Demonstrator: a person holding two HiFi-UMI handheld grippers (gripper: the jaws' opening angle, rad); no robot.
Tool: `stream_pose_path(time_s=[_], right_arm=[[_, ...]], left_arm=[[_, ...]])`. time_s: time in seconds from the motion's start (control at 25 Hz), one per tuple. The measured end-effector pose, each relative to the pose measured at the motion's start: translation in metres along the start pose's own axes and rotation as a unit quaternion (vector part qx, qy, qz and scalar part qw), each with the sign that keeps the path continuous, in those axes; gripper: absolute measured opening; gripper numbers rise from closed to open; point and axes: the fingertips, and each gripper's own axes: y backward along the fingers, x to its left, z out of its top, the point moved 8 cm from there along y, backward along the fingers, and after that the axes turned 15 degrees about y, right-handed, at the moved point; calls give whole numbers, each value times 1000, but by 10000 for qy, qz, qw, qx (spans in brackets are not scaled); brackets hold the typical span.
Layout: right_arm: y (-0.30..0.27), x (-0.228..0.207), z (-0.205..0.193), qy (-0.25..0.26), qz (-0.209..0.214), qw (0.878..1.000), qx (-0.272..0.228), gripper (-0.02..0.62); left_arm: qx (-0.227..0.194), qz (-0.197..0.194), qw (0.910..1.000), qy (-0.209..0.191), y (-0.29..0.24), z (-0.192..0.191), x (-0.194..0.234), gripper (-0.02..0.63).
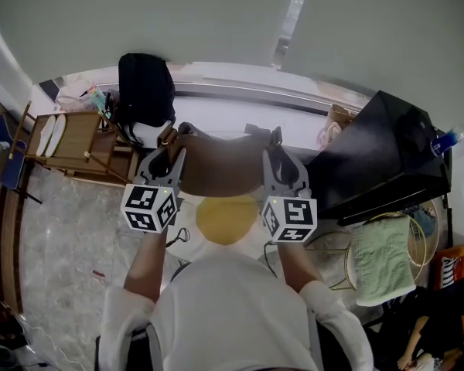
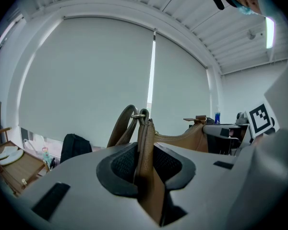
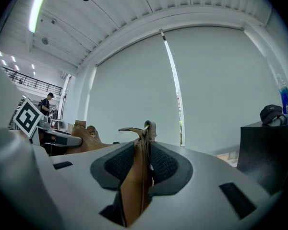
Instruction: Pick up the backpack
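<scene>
Jaws of the left gripper (image 1: 170, 150) and the right gripper (image 1: 275, 150) each clamp one end of the brown leather bag (image 1: 220, 173), held at centre frame.

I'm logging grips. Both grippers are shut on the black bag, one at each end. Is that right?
Wrong colour: the left gripper and right gripper are shut on the brown bag, one at each end; the head view shows it.

The grey left gripper (image 2: 145, 166) is clamping its black-padded jaws on the edge of a brown leather bag (image 2: 182, 140), whose looped strap (image 2: 121, 128) and metal ring (image 2: 143, 114) are standing just above them. A black fabric backpack (image 2: 74, 146) is sitting low at the left, before pale roller blinds (image 2: 86, 80).
</scene>
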Motion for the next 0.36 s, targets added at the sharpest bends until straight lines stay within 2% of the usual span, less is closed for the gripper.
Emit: stream_pose_path(time_s=[0.36], right_arm=[[0, -2, -1, 18, 14, 10000, 19, 124]], left_arm=[[5, -12, 10000, -2, -2, 0, 0, 104]])
